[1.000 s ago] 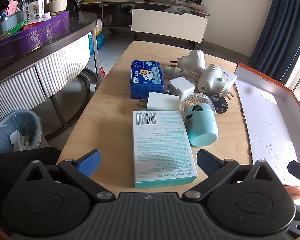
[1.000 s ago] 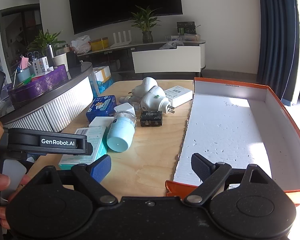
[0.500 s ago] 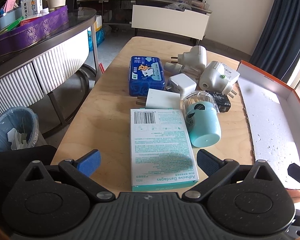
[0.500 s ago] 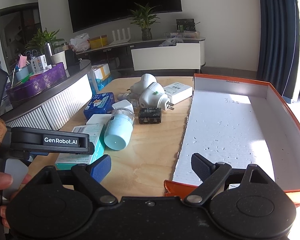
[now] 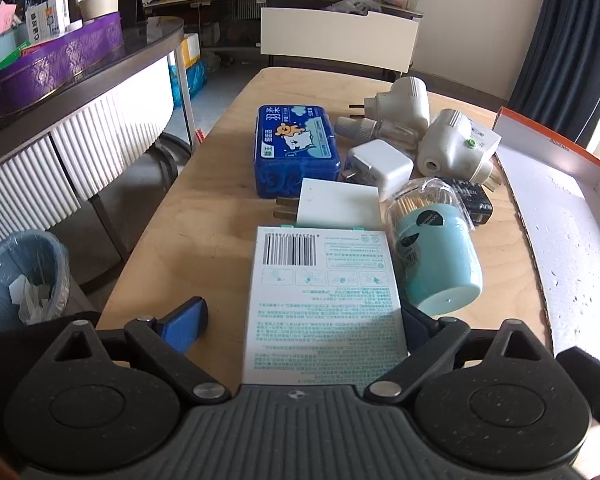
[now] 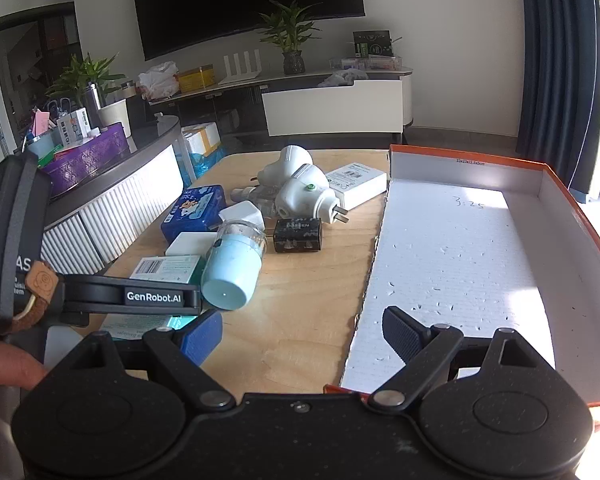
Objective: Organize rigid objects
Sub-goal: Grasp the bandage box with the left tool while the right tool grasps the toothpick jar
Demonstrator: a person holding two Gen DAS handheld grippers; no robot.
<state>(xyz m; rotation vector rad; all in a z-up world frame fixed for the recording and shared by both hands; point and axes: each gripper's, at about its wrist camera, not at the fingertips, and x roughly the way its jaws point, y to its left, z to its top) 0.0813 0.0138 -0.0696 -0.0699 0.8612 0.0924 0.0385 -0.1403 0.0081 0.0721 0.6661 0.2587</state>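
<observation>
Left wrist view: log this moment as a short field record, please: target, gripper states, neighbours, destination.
target: adhesive bandage box, flat on the wooden table
left gripper: jaws closing, box between them, left pad not yet touching
right gripper: open, holding nothing, over the near edge of the orange tray
beside the box: teal toothpick jar lying on its side
behind the box: flat white charger, blue tin
tray contents: none visible

You have the bandage box [image 5: 324,300] lying flat, barcode end away from you. Touching its right side, the teal jar [image 5: 436,256] lies tipped over. Behind sit a flat white charger [image 5: 340,204], a blue tin [image 5: 294,148], white plugs [image 5: 452,146] and a black adapter [image 5: 474,200]. The orange tray [image 6: 568,204] stands at the right.
</observation>
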